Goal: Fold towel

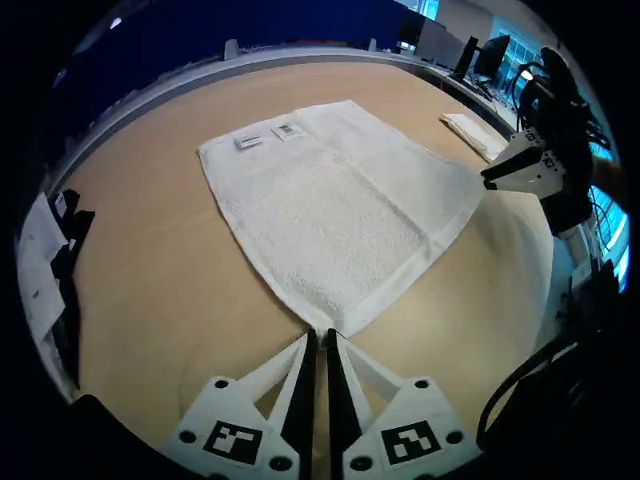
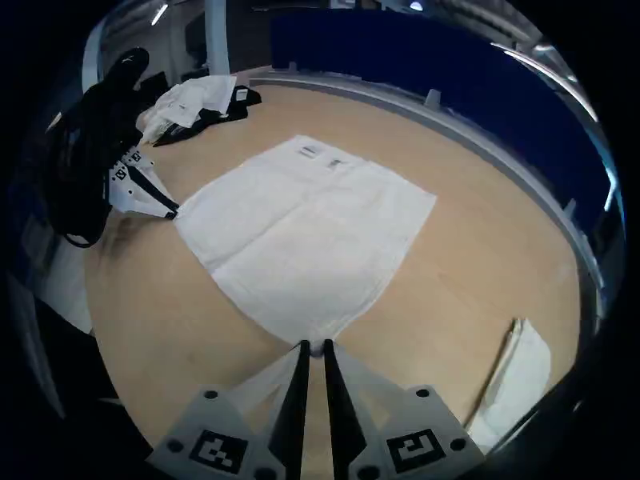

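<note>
White towel (image 1: 336,208): flat on tan table (image 1: 160,280), frame centre.
Left gripper (image 1: 321,336): pinching towel's bottom corner.
Right gripper (image 2: 314,346): pinching another corner.

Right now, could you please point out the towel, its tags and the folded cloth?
towel (image 1: 336,216): left gripper view, its middle.
tags (image 1: 288,131): left gripper view, larger tag.
folded cloth (image 2: 524,374): right gripper view, top face.

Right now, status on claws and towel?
Left claw shut on towel corner. Right claw shut on adjacent corner. Towel flat, unfolded. Spare cloth lies apart.
</note>
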